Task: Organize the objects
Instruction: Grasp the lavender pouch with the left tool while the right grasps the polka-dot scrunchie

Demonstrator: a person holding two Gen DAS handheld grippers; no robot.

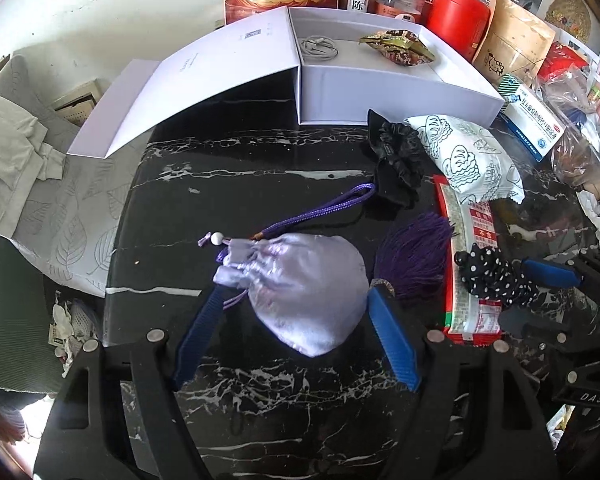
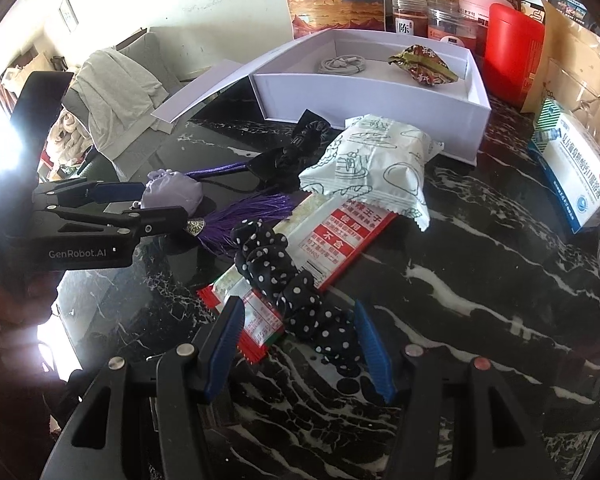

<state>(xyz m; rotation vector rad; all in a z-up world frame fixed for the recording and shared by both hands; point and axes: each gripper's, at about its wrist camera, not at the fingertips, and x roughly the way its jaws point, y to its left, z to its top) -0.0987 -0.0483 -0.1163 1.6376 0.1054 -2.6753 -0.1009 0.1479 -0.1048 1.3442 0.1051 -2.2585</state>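
A lilac satin pouch [image 1: 300, 292] with a purple cord and tassel [image 1: 416, 260] lies on the black marble table. My left gripper [image 1: 296, 300] is open, its blue fingers on either side of the pouch; it also shows in the right wrist view [image 2: 156, 202]. My right gripper [image 2: 296, 312] is open around a black polka-dot scrunchie [image 2: 300, 300], which lies over a red snack packet [image 2: 332, 240]. An open white box [image 1: 396, 92] at the back holds a coiled cable [image 1: 318, 48] and a gold-brown wrapper [image 1: 400, 44].
A black scrunchie [image 1: 400, 160], a white printed packet [image 1: 468, 160] and a blue-white medicine box [image 1: 532, 120] lie near the white box. Jars, a red canister [image 1: 456, 20] and bags crowd the back and right. A sofa with cloths [image 1: 28, 152] stands off the table's left.
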